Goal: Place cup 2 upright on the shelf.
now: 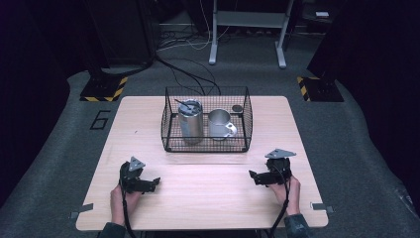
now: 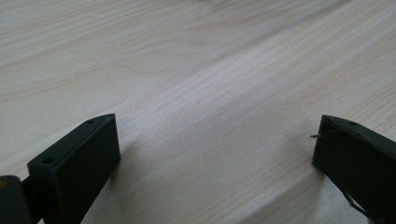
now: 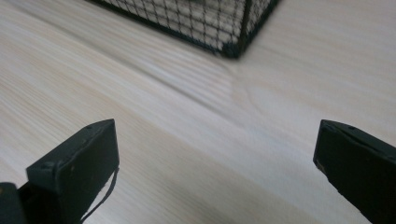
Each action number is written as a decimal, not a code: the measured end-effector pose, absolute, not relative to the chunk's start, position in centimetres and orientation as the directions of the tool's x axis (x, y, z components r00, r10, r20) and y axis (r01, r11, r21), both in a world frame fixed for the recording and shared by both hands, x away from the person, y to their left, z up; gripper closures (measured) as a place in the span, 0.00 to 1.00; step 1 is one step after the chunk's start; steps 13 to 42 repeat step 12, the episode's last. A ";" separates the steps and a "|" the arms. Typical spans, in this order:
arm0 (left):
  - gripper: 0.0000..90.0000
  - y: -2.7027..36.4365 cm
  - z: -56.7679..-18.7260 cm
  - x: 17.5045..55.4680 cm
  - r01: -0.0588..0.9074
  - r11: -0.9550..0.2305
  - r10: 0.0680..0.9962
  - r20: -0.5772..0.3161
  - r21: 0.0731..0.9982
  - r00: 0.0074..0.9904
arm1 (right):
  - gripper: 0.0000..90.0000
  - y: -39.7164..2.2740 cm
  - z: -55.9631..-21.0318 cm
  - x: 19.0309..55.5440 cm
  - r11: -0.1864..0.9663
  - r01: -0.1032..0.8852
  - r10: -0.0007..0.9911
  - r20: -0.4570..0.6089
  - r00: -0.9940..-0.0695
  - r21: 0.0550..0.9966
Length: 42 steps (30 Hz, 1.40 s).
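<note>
A black wire basket (image 1: pixel 207 144) stands mid-table holding an upright steel tumbler (image 1: pixel 190 122), perhaps lidded, beside a mug (image 1: pixel 220 125).

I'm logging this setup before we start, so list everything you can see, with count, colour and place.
wire basket: one, black, far middle of the table
tall metal canister: one, silver, upright in the basket's left half, with a dark thin thing I cannot identify sticking from its top
metal mug: one, silver, upright in the basket right of the canister, handle to the right
small round thing: one, dark, basket's far right corner; too small to identify
table: one, light wood
hazard-striped bases: two, black and yellow, on the floor beyond the table's far corners
cables: several, dark and white, on the floor behind
left claw: one, black, near left, jaws apart
right claw: one, black, near right, jaws apart
hands: two, at the near edge
</note>
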<state>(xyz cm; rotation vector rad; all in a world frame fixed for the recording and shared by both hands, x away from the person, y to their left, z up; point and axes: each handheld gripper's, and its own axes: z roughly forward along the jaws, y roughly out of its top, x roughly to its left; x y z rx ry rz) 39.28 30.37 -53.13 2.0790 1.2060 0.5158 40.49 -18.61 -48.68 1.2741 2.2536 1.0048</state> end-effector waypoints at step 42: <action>0.00 30.4 -53.1 39.3 0.602 -0.357 0.868 0.014 0.714 0.497 | 0.00 -21.3 -52.6 39.9 0.289 0.637 0.885 0.054 -0.463 0.715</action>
